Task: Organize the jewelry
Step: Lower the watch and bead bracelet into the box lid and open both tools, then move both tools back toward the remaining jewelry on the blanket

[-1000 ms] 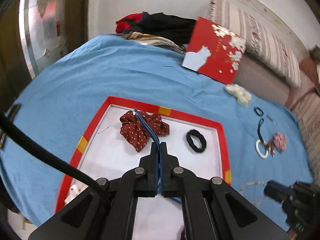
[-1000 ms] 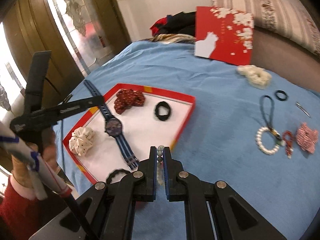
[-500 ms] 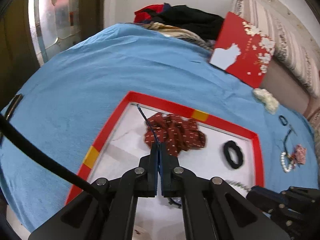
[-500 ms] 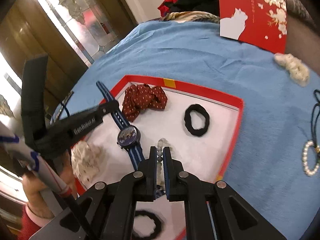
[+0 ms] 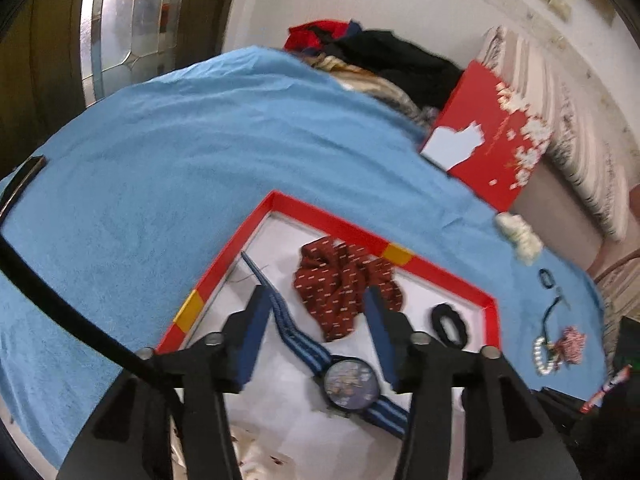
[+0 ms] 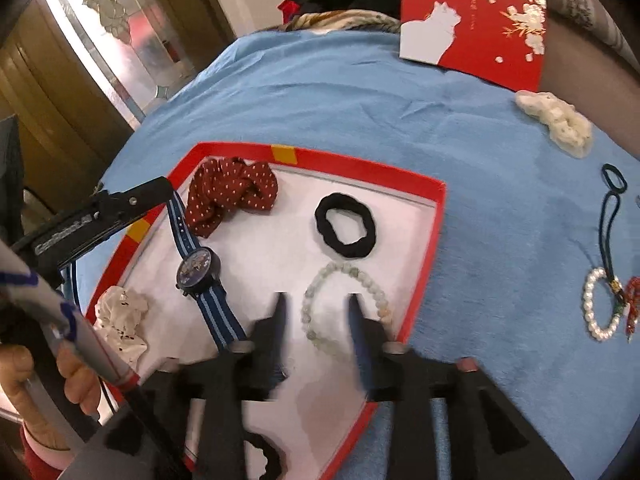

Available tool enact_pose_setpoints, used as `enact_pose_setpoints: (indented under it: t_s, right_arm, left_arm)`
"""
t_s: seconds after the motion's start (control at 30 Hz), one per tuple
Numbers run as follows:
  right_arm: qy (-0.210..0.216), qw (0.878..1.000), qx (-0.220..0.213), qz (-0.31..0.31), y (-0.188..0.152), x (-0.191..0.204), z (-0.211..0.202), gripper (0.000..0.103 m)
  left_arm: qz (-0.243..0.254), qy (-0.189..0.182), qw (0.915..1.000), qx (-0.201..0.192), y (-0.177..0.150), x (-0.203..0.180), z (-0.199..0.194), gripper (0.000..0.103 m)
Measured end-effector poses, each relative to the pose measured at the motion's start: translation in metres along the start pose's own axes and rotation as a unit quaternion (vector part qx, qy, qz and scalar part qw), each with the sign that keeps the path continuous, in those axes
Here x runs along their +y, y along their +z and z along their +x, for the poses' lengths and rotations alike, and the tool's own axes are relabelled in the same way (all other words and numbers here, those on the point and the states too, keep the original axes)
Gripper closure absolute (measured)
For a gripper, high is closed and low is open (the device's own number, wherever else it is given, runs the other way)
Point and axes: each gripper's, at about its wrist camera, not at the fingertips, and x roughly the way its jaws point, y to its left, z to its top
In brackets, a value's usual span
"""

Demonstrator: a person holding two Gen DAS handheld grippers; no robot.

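A red-rimmed tray [image 6: 434, 240] [image 5: 436, 272] with a white floor lies on the blue cloth. In it lie a blue striped watch [image 6: 198, 270] [image 5: 350, 382], a red dotted scrunchie [image 6: 230, 194] [image 5: 340, 284], a black hair tie [image 6: 346, 230] [image 5: 448, 324], a pale bead bracelet [image 6: 344, 306] and a white scrunchie [image 6: 120, 318]. My left gripper [image 5: 316, 296] is open over the watch strap. My right gripper [image 6: 316, 302] is open over the bead bracelet. The left gripper also shows in the right wrist view [image 6: 132, 200].
On the cloth to the right lie a pearl bracelet with a dark cord [image 6: 600, 308], a red charm [image 5: 572, 344], a thin black band [image 6: 614, 178] and a white fluffy piece [image 6: 556, 120]. A red box [image 6: 476, 20] and clothes [image 5: 384, 56] stand at the back.
Both grippers have opened. The left one let go of the watch strap and the right one let go of the bead bracelet; both items now lie in the tray.
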Motion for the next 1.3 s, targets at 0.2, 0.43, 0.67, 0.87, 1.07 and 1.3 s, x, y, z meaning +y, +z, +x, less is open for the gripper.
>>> enact_pose_setpoints:
  t_s: [0.2,0.43,0.67,0.87,1.07,1.3]
  right_arm:
    - [-0.012,1.000,-0.021,-0.010,-0.005,-0.003,-0.025,0.060]
    - [-0.045,0.998,-0.032,0.006,-0.024,-0.037,-0.052,0.057]
    - [-0.094,0.993,-0.030,0.068,-0.064,-0.120,-0.086,0.056]
    - [-0.118,0.981,-0.034,0.151,-0.100,-0.198,-0.116,0.056]
    - [-0.135,0.971,-0.047,0.194,-0.126,-0.245,-0.140,0.056]
    - [-0.128,0.965,-0.056,0.222,-0.144,-0.272,-0.145,0.056]
  left_arm:
    - [0.004,-0.015,0.9996,-0.023,-0.002,-0.007,-0.017,0.045]
    - [0.007,-0.024,0.9995,-0.017,-0.010,-0.013,-0.023,0.045]
    - [0.050,-0.029,0.9983,-0.006,-0.025,-0.044,-0.023,0.045]
    - [0.086,-0.047,0.9947,0.031,-0.044,-0.079,-0.008,0.045]
    - [0.104,-0.058,0.9907,0.065,-0.058,-0.107,0.011,0.045]
    - [0.077,-0.011,0.9920,0.100,-0.064,-0.099,0.036,0.045]
